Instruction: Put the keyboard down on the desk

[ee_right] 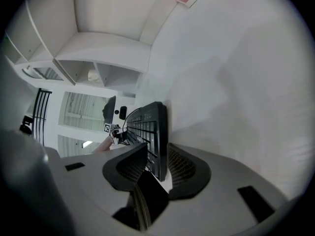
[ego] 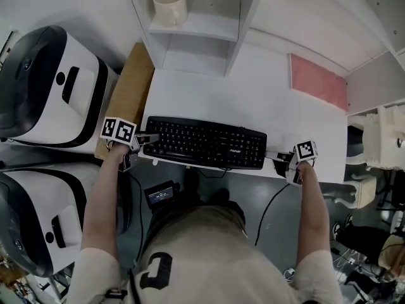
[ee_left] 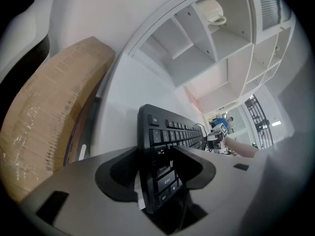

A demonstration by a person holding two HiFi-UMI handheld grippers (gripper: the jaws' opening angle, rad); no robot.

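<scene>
In the head view, the long black plastic keyboard point(ego: 205, 143) lies lengthwise along the front edge of the flat white desk point(ego: 253, 100), at mid-frame. The left gripper point(ego: 144, 139) is at its left end and the right gripper point(ego: 281, 159) at its right end (I judge that a hold at each end keeps so long a thing level). Whether it rests fully on the desk I cannot tell.

In the left gripper view, at lower centre, the jaws are clenched on the keyboard's point(ee_left: 170, 132) short end, one pad on the keys.

In the right gripper view, at lower centre, the jaws grasp the opposite end, with the keyboard point(ee_right: 150, 124) edge-on between the ribbed pads.
</scene>
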